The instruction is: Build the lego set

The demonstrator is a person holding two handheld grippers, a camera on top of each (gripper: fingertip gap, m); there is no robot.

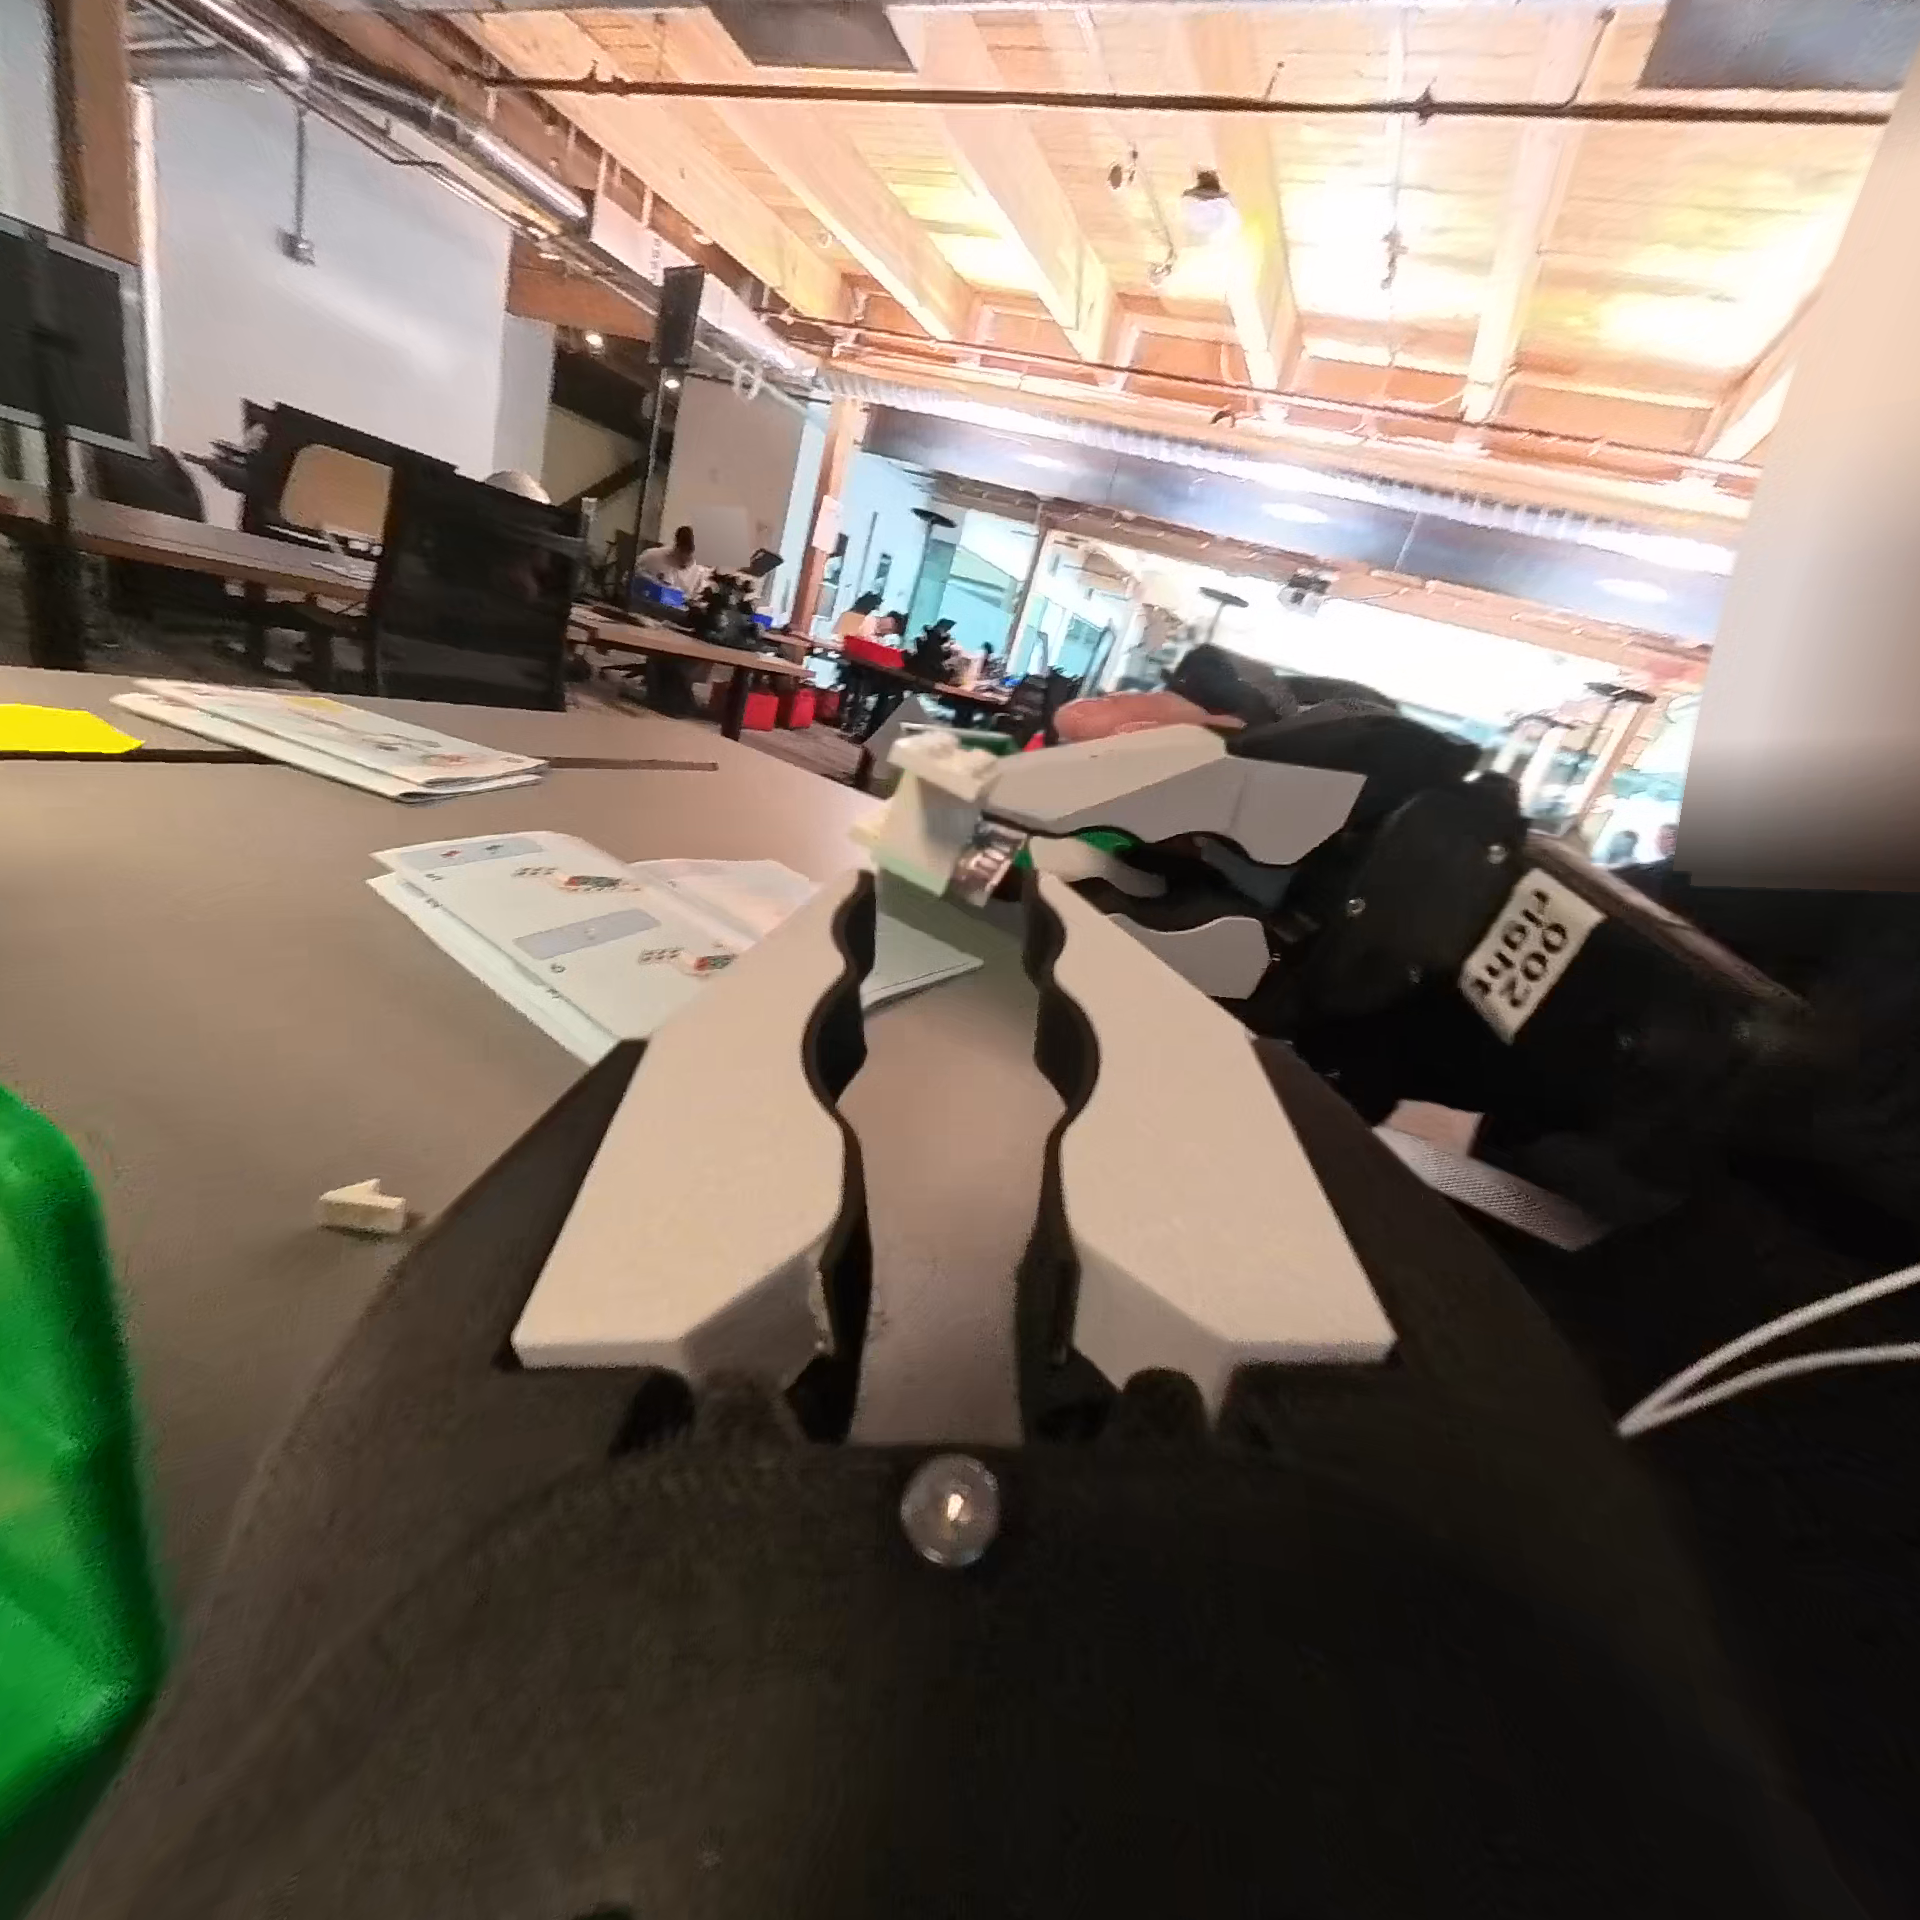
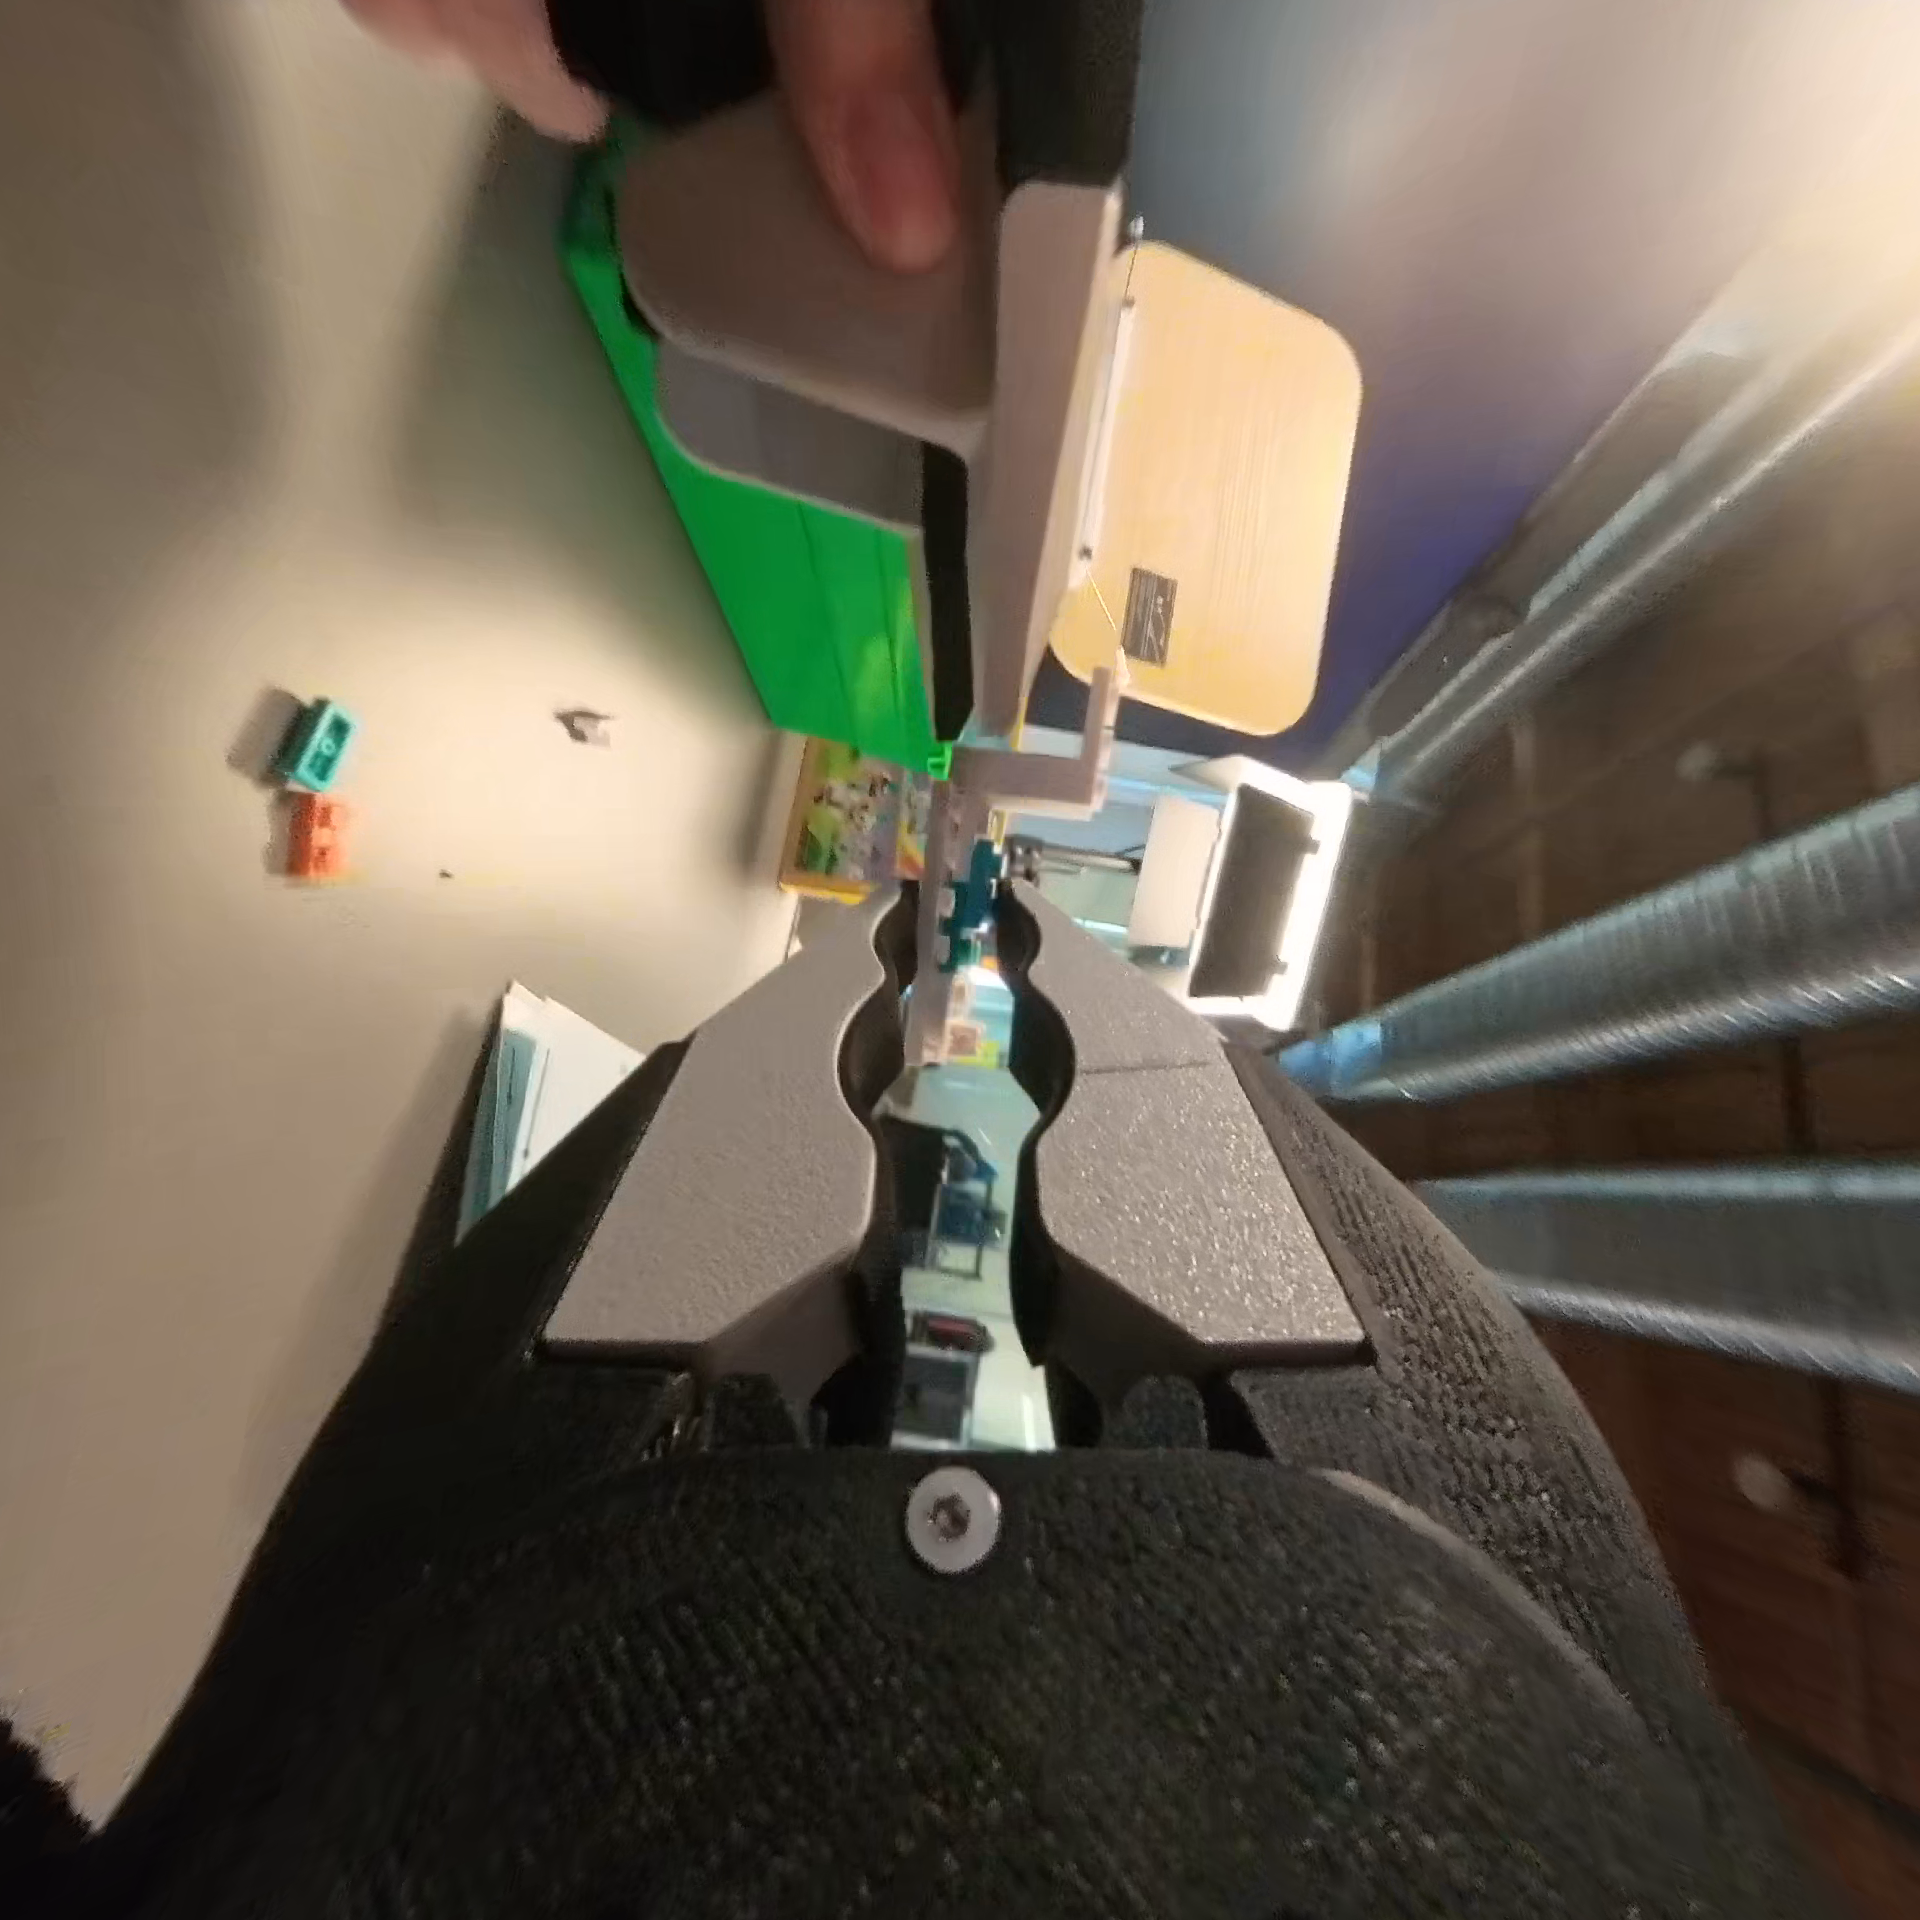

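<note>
Right grey two-finger gripper (image 2: 961,914) clamped on a small white-and-teal lego assembly (image 1: 925,821), long axis along its fingers. Left grey two-finger gripper (image 1: 951,883) parted, empty, tips just below it.

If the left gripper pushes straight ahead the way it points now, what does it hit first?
Most likely the white lego assembly, which sits right at the left gripper tips and is held by the right gripper crossing in from the right. Depth is unclear; it may already be touching.

matt grey table (image 1: 208,935), paper booklets (image 1: 582,935)
</note>
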